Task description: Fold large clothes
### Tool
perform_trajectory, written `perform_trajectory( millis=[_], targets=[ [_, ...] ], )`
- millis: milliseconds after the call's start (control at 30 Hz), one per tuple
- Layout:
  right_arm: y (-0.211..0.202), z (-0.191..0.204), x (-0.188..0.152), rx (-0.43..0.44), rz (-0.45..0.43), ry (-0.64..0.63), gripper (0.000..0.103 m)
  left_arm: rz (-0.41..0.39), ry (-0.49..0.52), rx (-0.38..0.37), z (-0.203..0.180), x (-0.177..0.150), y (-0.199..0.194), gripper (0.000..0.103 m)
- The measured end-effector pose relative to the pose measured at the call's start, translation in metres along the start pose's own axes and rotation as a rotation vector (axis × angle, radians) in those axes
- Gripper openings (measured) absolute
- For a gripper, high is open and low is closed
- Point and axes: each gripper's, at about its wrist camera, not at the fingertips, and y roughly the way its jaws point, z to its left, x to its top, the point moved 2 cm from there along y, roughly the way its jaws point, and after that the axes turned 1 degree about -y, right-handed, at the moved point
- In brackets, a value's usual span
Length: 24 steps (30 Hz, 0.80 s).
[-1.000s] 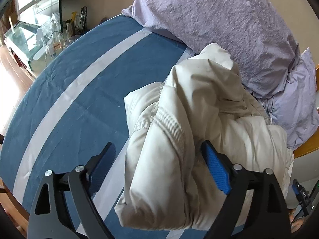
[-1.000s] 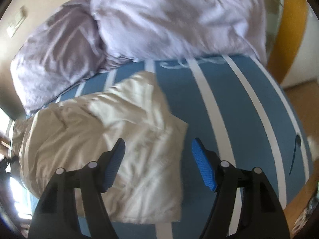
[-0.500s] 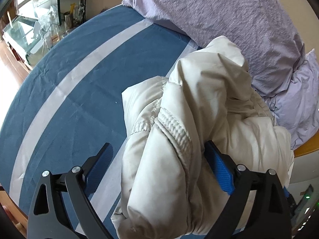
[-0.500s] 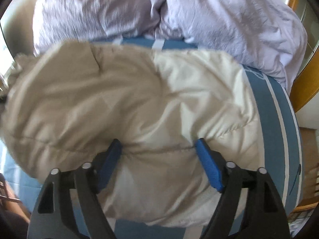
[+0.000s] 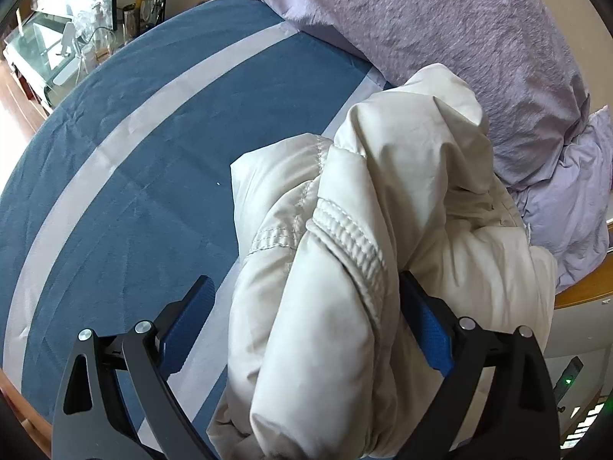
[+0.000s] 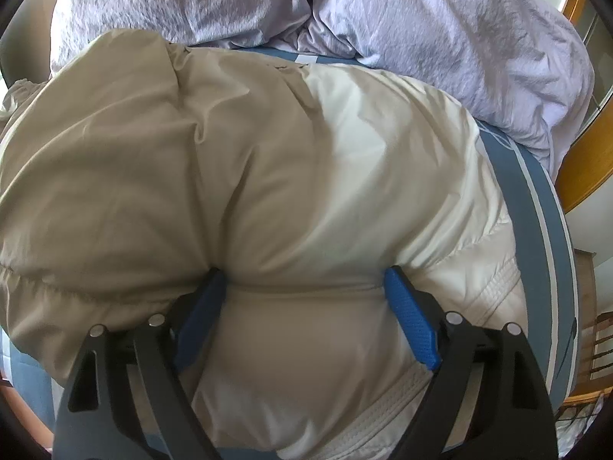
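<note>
Right gripper [image 6: 302,306], opening, straddles cream jacket [image 6: 268,161].

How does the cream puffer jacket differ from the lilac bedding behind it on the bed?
The jacket is cream, smooth and shiny; the bedding is lilac, matte and crinkled. The jacket shows stitched seams; the bedding shows none. The jacket lies bundled nearer the camera; the bedding is heaped behind it. Both look soft and puffy.
</note>
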Motion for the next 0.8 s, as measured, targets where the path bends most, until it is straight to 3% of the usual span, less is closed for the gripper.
perform_trajectory(
  millis=[700,800],
  targets=[
    [0.0019,-0.001,0.0004,0.003,0.002,0.009,0.085,-0.006,-0.034,-0.038,0.0056,-0.0051,0.0047,0.096],
    [0.0019,-0.001,0.0005,0.003,0.001,0.009,0.085,-0.013,-0.037,-0.047,0.0054,-0.0064,0.0036,0.091]
  ],
)
